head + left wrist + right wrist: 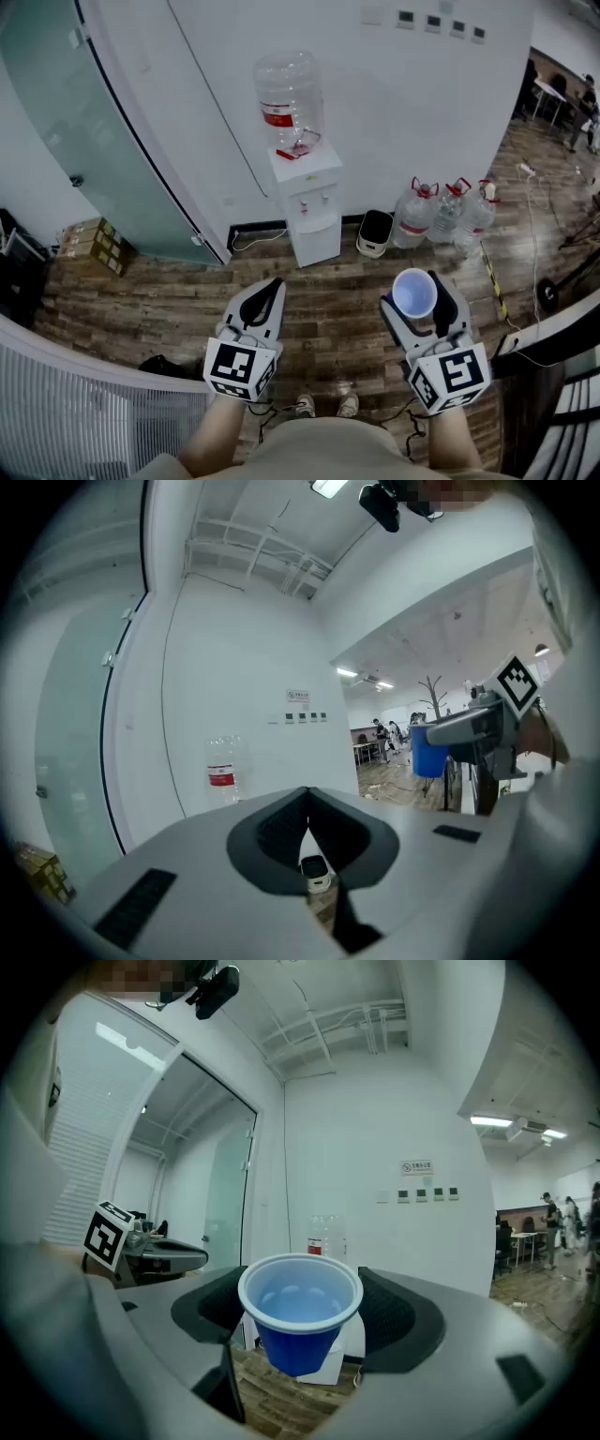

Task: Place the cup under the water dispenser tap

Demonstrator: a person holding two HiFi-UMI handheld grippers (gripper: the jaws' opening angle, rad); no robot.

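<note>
1. The right gripper (414,298) grips the blue cup (298,1335). Its jaws are set wide and press on the cup's two sides. The cup stands upright, rim up, and looks empty.
2. The left gripper (307,817) has its jaws together with nothing between them. It is level at the left and probably plays no part in this step.
3. The water dispenser (309,202) stands far ahead against the white wall, well apart from the cup. The step in hand is probably the carry towards it.
4. The thin cup would likely buckle, so the squeeze should be light and the gripper carried level.
5. The taps are too small to make out from here. Aim for the recess on the dispenser's front, and stay left of the spare water bottles (448,214) on the floor.
</note>
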